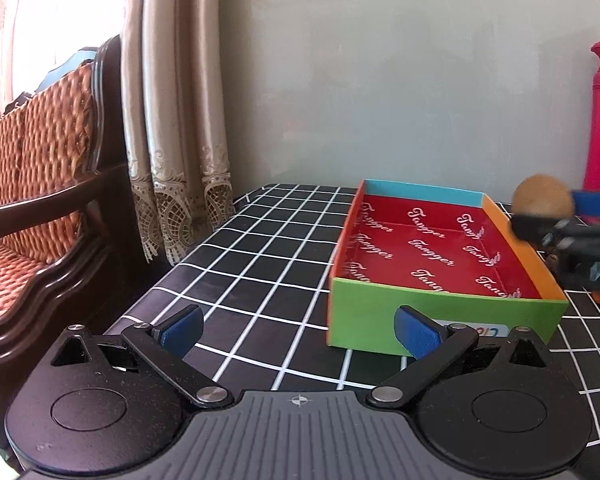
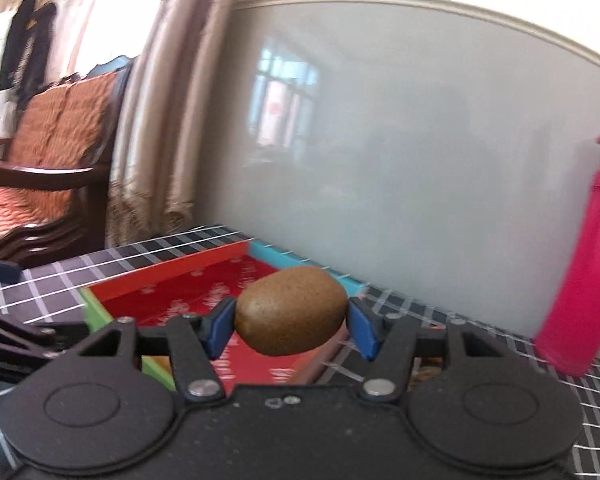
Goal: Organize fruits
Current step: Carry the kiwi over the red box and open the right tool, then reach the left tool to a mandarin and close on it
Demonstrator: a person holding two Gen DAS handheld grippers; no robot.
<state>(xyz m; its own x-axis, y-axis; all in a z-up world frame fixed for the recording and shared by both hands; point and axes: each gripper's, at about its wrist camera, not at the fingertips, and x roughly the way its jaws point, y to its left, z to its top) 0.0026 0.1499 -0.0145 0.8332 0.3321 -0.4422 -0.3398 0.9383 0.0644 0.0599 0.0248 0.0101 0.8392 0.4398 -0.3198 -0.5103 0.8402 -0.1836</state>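
Right gripper (image 2: pixel 291 328): we are clamping its blue pads (image 2: pixel 219 330) on the two ends of a brown kiwi (image 2: pixel 291 315), which we are carrying in the air over the near edge of the box (image 2: pixel 168 280).
Kiwi position: we are seeing it from the left wrist view at the box's orange right wall (image 1: pixel 520 252), above the rim and not yet inside.
Slip risk: we are gripping a rounded fruit by its narrow ends only; we judge that a jolt or an early release could be rolling it out onto the checked tablecloth (image 1: pixel 260 272) instead of into the box.
Collision risk: we are moving low across the rim, so a pad could be catching the light cardboard wall and shoving the box.
Bottle risk: we are working near a pink bottle (image 2: pixel 580 264) standing to the right; a wide swing could be tipping it.
Right pose: we are holding the tool roughly level, fingers pointing across the box toward the wall.
Left gripper (image 1: pixel 300 330): we are keeping its fingers spread wide and empty, hovering low just before the box's green front wall (image 1: pixel 380 312).
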